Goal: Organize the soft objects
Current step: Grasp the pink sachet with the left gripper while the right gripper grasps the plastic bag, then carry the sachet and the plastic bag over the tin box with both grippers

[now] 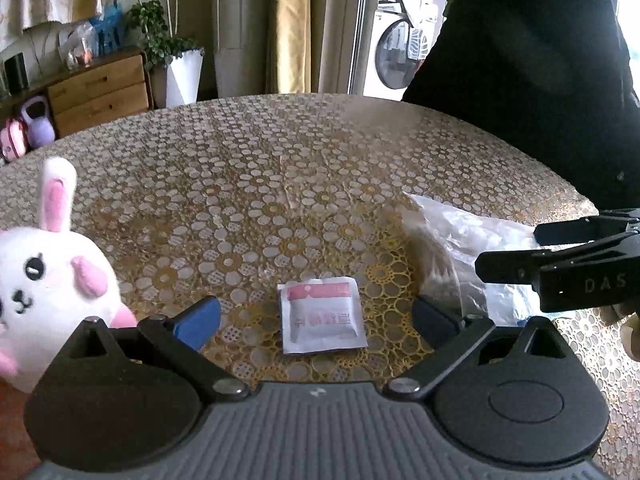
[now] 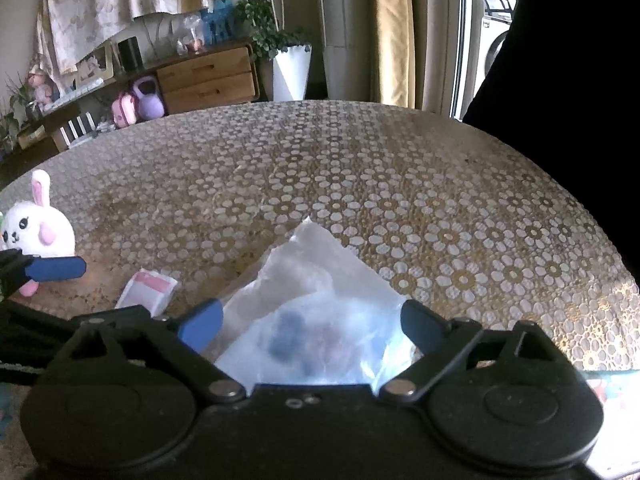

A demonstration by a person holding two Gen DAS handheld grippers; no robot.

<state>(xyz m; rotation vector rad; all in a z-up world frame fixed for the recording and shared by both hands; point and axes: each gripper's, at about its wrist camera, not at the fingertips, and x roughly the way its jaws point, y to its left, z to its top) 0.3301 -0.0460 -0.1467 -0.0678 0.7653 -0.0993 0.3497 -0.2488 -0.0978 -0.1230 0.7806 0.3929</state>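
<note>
A small white and pink sachet [image 1: 320,314] lies flat on the table between the spread fingers of my open left gripper [image 1: 316,318]; it also shows in the right wrist view [image 2: 146,292]. A white and pink plush rabbit [image 1: 52,276] sits at the left, close to my left fingertip; the right wrist view shows it too [image 2: 38,226]. A clear plastic bag [image 2: 316,316] with dark things inside lies between the fingers of my open right gripper [image 2: 314,324]. The bag also shows in the left wrist view [image 1: 472,256], with my right gripper [image 1: 516,248] over it.
The round table [image 1: 320,168] has a gold and white flower-patterned cloth. A person in black [image 1: 532,60] stands at its far right edge. Beyond are a wooden drawer unit [image 1: 100,88], a white planter [image 1: 184,76] and a washing machine [image 1: 396,48].
</note>
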